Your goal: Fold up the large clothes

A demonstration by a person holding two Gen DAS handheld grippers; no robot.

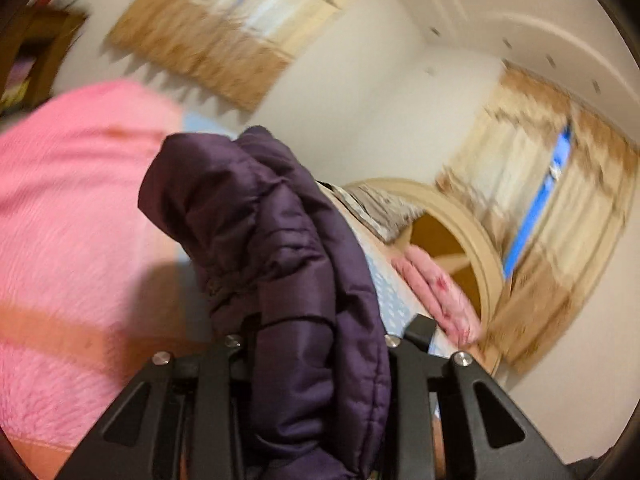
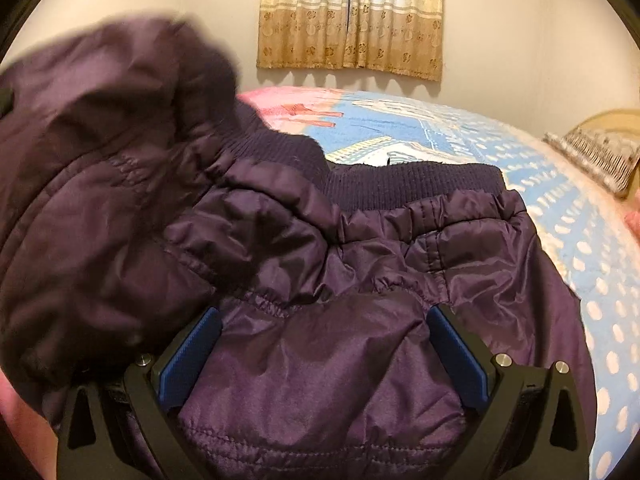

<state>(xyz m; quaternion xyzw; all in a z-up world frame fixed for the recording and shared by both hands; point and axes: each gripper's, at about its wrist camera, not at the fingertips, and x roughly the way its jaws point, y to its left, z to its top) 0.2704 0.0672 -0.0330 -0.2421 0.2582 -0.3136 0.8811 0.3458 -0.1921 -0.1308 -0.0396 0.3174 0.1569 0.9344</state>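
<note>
A dark purple padded jacket (image 1: 280, 248) with a ribbed hem (image 2: 400, 184) lies on the bed. My left gripper (image 1: 320, 336) is shut on a bunched fold of the jacket and holds it raised; the view is tilted and blurred. In the right wrist view the jacket (image 2: 320, 360) fills the space between the blue pads (image 2: 188, 356) of my right gripper (image 2: 320, 320), whose jaws stand wide apart over the fabric. A raised, blurred part of the jacket (image 2: 100, 140) hangs at the left.
The bed has a blue dotted sheet (image 2: 580, 240) and a pink blanket (image 1: 72, 200). A wooden headboard (image 1: 472, 232) with a pillow (image 2: 600, 152) stands at the right. Curtains (image 2: 352, 16) hang on the wall behind. A folded pink cloth (image 1: 436, 292) lies near the headboard.
</note>
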